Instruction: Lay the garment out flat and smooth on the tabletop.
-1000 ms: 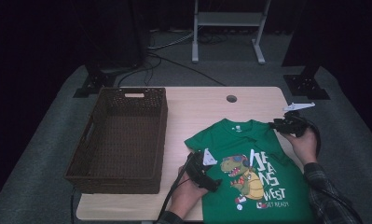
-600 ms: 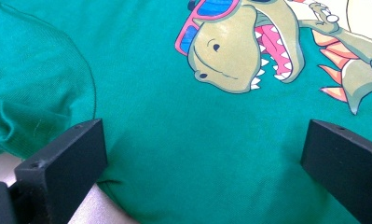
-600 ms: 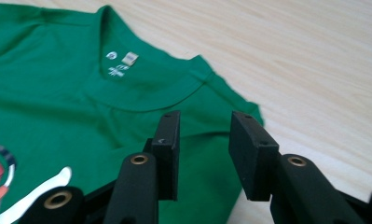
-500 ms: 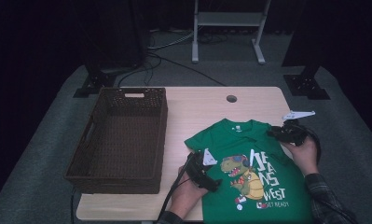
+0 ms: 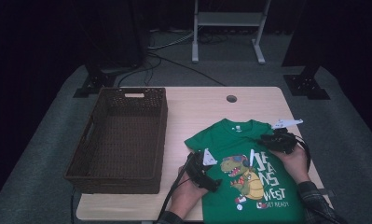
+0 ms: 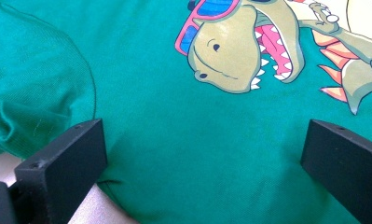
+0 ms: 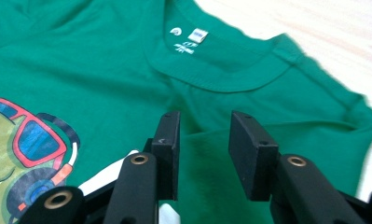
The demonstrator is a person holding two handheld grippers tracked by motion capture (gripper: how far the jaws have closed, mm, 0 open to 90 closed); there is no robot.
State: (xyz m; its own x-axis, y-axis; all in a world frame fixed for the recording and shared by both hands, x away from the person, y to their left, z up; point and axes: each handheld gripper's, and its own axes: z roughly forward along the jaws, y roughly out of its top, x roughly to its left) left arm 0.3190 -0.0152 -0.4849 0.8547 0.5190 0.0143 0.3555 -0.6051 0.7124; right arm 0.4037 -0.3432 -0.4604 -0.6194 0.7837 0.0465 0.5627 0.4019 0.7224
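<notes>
The green dinosaur T-shirt (image 5: 249, 172) lies flat, chest print up, on the near right part of the wooden table (image 5: 207, 105). The left gripper (image 6: 204, 154) sits low over its left flank, jaws spread wide, cloth between them and nothing pinched. The right gripper (image 7: 202, 154) hovers just below the collar (image 7: 221, 79), jaws partway apart with a raised fold of the shirt between them; whether they pinch it, I can't tell. Off beyond the left gripper stands the wicker basket (image 5: 118, 135).
</notes>
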